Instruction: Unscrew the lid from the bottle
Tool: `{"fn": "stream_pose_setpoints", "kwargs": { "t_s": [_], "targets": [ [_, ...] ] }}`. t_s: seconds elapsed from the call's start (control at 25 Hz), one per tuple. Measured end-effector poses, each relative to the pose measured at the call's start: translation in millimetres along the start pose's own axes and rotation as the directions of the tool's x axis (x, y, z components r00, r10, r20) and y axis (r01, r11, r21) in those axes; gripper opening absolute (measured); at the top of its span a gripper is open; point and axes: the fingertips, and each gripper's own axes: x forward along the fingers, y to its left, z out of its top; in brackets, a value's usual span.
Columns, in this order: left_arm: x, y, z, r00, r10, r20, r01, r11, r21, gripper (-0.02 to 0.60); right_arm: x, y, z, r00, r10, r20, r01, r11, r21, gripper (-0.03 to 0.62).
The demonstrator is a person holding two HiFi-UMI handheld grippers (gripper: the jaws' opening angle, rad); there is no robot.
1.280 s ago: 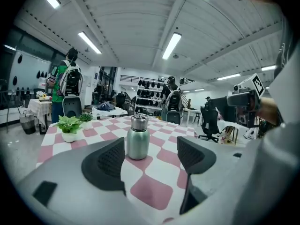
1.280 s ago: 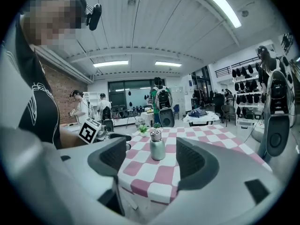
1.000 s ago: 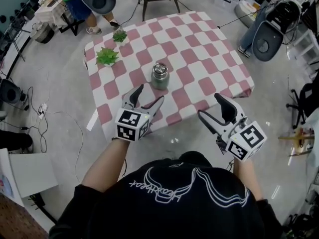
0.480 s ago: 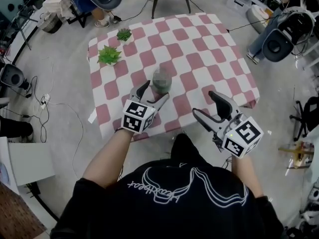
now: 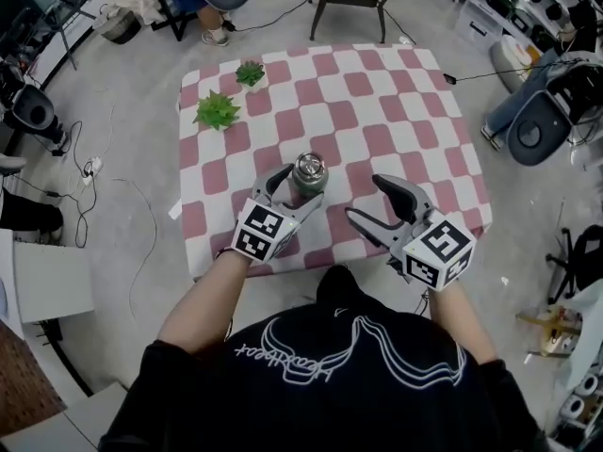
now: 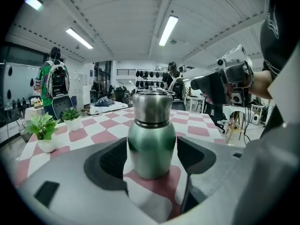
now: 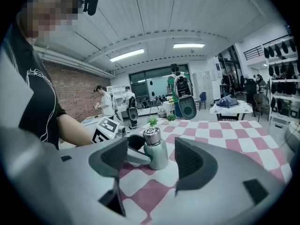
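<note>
The left tool (image 5: 296, 189) is now bracketing the green bottle (image 5: 307, 183), its jaws spread wide on either side of the body with slim gaps showing. A second ago it was hanging short of it. The right tool (image 5: 367, 198), also gaping and empty, has been drawing in and is hovering near the bottle. The bottle is standing upright on the checkered table (image 5: 377, 111), with its steel lid (image 5: 309, 166) on.

left tongs (image 5: 298, 186) agape, right tongs (image 5: 364, 199) (likewise) open
</note>
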Motion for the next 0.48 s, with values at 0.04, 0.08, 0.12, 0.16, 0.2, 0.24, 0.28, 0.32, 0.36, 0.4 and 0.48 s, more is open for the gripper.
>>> {"fn": "stream_pose_setpoints", "kwargs": {
  "t_s": [0.04,0.08,0.12,0.16,0.2,0.24,0.28,0.32,0.36,0.4,0.48],
  "targets": [
    [1,0,-1,1.000,0.001,-0.004,-0.001,1.000,0.001,0.336,4,-3,-1,1.000,0.012,-0.007,-0.012,1.000,-0.004,0.307],
    [2,0,-2,1.000,0.002,-0.007,-0.002,1.000,0.001,0.336,9,-5,-1,1.000,0.024,-0.013,-0.024,1.000,-0.008,0.307],
    [2,0,-3,1.000,0.004,-0.009,-0.004,1.000,0.002,0.331,14,-6,-2,0.999,0.036,-0.020,-0.036,0.999,-0.013,0.307],
    [2,0,-3,1.000,0.006,-0.010,-0.006,1.000,0.003,0.325,19,-7,-3,0.999,0.047,-0.027,-0.048,0.999,-0.020,0.305],
    [1,0,-2,1.000,0.008,-0.011,-0.008,1.000,0.003,0.324,25,-8,-3,0.998,0.058,-0.033,-0.059,0.998,-0.026,0.304],
    [1,0,-2,1.000,0.010,-0.011,-0.010,1.000,0.003,0.322,30,-8,-3,0.997,0.070,-0.038,-0.071,0.997,-0.032,0.302],
    [1,0,-2,1.000,0.011,-0.009,-0.011,1.000,0.003,0.321,36,-8,-3,0.996,0.081,-0.044,-0.083,0.996,-0.038,0.302],
    [1,0,-2,1.000,0.014,-0.006,-0.014,1.000,0.004,0.321,41,-8,-4,0.995,0.092,-0.049,-0.094,0.995,-0.045,0.301],
    [2,0,-2,1.000,0.016,-0.003,-0.016,1.000,0.005,0.319,47,-8,-4,0.993,0.102,-0.055,-0.105,0.993,-0.053,0.299],
    [2,0,-2,1.000,0.018,0.001,-0.018,1.000,0.006,0.319,52,-7,-5,0.992,0.110,-0.060,-0.113,0.992,-0.063,0.298],
    [2,1,-3,1.000,0.021,0.005,-0.021,1.000,0.006,0.318,63,-6,-5,0.990,0.124,-0.069,-0.130,0.988,-0.082,0.293]
  ]
}}
